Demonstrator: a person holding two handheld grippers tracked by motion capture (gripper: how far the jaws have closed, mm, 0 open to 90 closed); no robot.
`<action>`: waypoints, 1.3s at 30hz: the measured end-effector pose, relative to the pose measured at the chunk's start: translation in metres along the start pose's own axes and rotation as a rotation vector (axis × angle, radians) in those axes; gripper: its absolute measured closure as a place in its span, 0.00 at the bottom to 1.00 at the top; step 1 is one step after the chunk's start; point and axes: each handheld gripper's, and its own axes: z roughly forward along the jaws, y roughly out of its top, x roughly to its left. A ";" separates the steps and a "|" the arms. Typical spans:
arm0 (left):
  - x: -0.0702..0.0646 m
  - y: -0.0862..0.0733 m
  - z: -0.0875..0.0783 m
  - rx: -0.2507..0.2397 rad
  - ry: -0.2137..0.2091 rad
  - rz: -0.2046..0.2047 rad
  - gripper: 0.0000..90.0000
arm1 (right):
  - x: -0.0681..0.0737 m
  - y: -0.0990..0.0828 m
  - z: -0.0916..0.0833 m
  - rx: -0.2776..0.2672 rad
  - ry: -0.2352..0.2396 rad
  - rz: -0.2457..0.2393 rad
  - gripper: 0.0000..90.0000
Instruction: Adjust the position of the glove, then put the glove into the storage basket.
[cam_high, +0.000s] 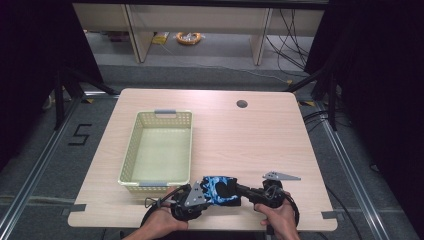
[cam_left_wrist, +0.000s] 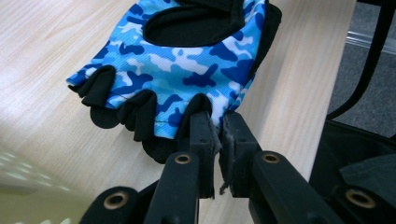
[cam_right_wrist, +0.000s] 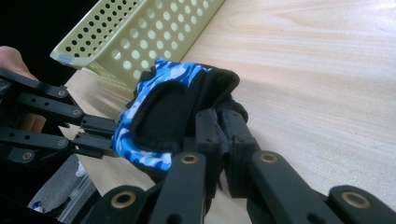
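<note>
Blue camo fingerless glove (cam_high: 220, 189) sat at the counter's (cam_high: 250, 140) near edge, held between both grippers, just right of the basket's near right corner. Left gripper (cam_left_wrist: 219, 140) jaws were pinching the finger-end hem of the glove; its fabric showed squeezed in the narrow gap. Right gripper (cam_right_wrist: 222, 135) jaws were pinching the black cuff end, nearly pressed together. Left hand (cam_high: 162, 220) and right hand (cam_high: 277, 215) came in from the near edge. Pale yellow-green perforated basket (cam_high: 156, 150) stood on the counter's left half, empty. Round cable hole (cam_high: 242, 104) sat near the far edge.
</note>
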 end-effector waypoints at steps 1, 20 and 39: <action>-0.001 0.000 0.000 0.000 0.005 -0.016 0.93 | 0.004 0.000 -0.001 0.004 0.005 0.025 0.97; 0.001 0.007 -0.010 -0.033 -0.013 -0.019 0.93 | 0.007 0.004 -0.008 -0.015 0.003 -0.017 0.97; 0.019 0.032 -0.052 -0.085 0.064 -0.006 0.93 | 0.036 0.050 -0.016 -0.046 0.033 -0.077 0.97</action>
